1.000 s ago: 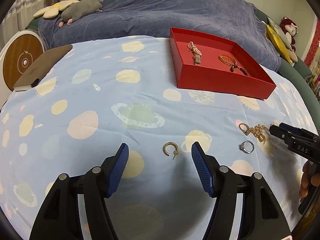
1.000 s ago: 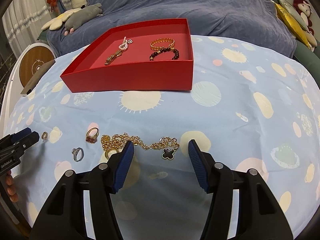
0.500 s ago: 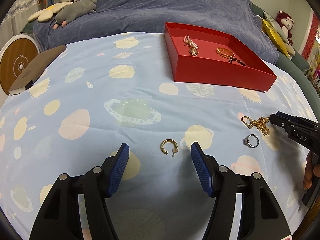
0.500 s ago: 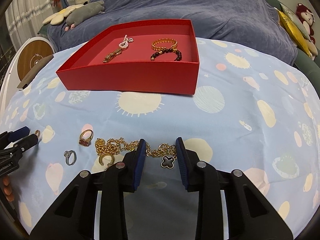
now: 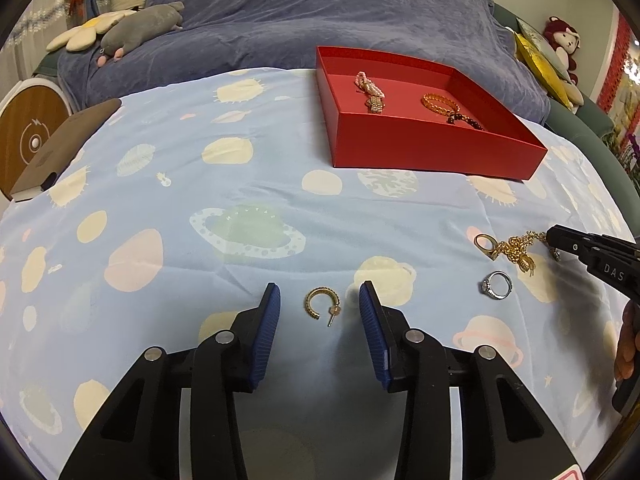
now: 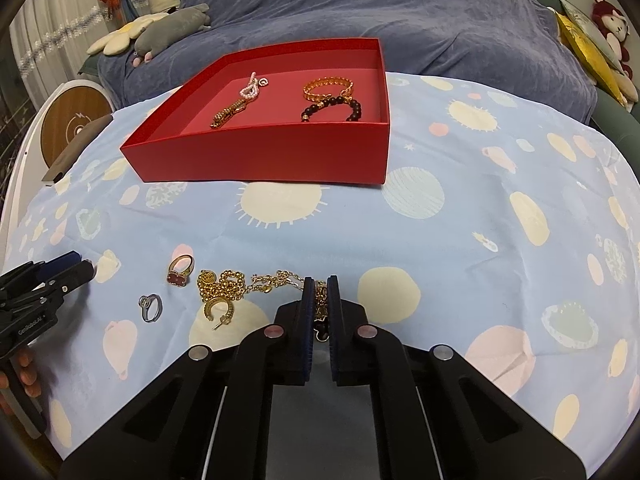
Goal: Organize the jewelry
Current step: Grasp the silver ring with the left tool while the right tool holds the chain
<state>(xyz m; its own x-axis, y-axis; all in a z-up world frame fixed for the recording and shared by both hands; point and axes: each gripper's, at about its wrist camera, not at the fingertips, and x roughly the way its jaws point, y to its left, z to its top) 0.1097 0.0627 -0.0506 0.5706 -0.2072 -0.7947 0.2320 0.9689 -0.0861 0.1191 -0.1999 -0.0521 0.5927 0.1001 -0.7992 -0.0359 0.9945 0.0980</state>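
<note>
A red tray (image 5: 432,148) (image 6: 264,160) at the back holds a pink-and-gold chain (image 6: 240,104), a gold bracelet (image 6: 326,86) and a dark bead bracelet (image 6: 332,106). My left gripper (image 5: 319,304) is open around a gold hoop earring (image 5: 322,306) on the cloth. My right gripper (image 6: 320,292) is shut on a gold chain bracelet (image 6: 256,280) with a black clover charm, still lying on the cloth. Beside it lie a second gold hoop earring (image 6: 220,308), a red-stone ring (image 6: 181,270) and a silver ring (image 6: 150,306) (image 5: 497,285).
The table has a light blue planet-print cloth (image 5: 240,184). A brown notebook (image 5: 60,148) lies at the left edge. A blue bed with plush toys (image 5: 140,28) stands behind. The right gripper shows at the right edge of the left wrist view (image 5: 592,252).
My right gripper has closed from wide open onto the gold chain bracelet. My left gripper has narrowed somewhat around the hoop earring and moved slightly closer to it.
</note>
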